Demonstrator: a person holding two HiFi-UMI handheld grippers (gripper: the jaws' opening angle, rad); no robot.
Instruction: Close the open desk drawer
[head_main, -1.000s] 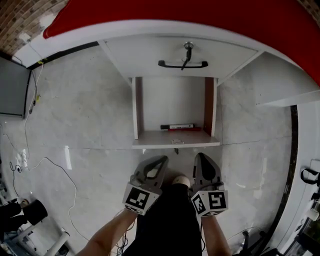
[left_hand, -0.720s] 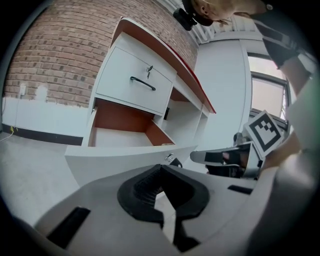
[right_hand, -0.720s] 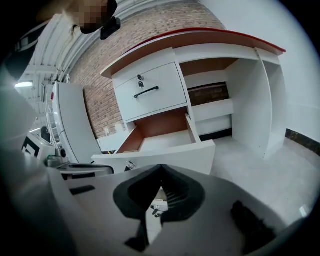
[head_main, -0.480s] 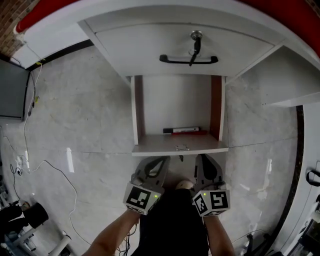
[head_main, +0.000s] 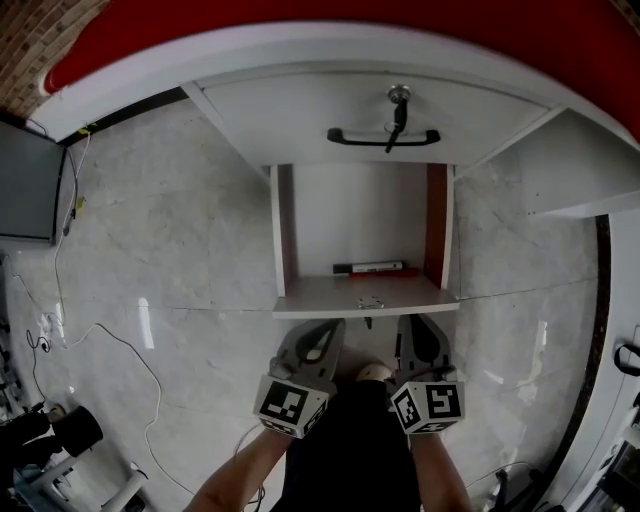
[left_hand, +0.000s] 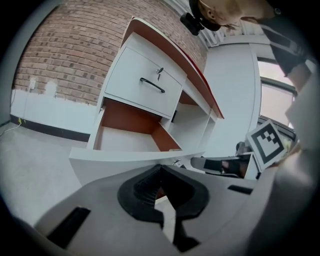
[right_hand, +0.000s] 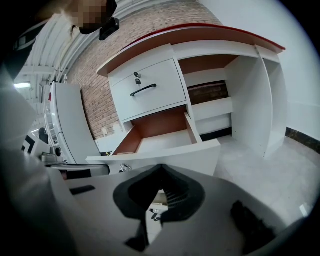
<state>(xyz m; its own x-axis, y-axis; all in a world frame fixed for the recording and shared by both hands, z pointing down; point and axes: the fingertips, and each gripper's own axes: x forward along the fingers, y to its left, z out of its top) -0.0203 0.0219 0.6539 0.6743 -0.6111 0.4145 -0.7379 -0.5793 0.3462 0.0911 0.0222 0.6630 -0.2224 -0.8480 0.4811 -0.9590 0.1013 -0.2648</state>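
Desk, white with red top, open white brown-sided drawer just ahead of both jaw tips; left gripper and right gripper pressed together, empty: push squarely, evenly, lest red-and-black marker pen beyond jolts.

The floor is pale grey marbled tile, with a thin white cable wandering across it on the left. A dark flat panel stands at the left edge, below a brick wall. The red worktop curves over a closed white upper drawer with a black handle and a key in its lock. Lower down, a black-and-white marker and a red one lie side by side. Some black equipment sits at the lower left.
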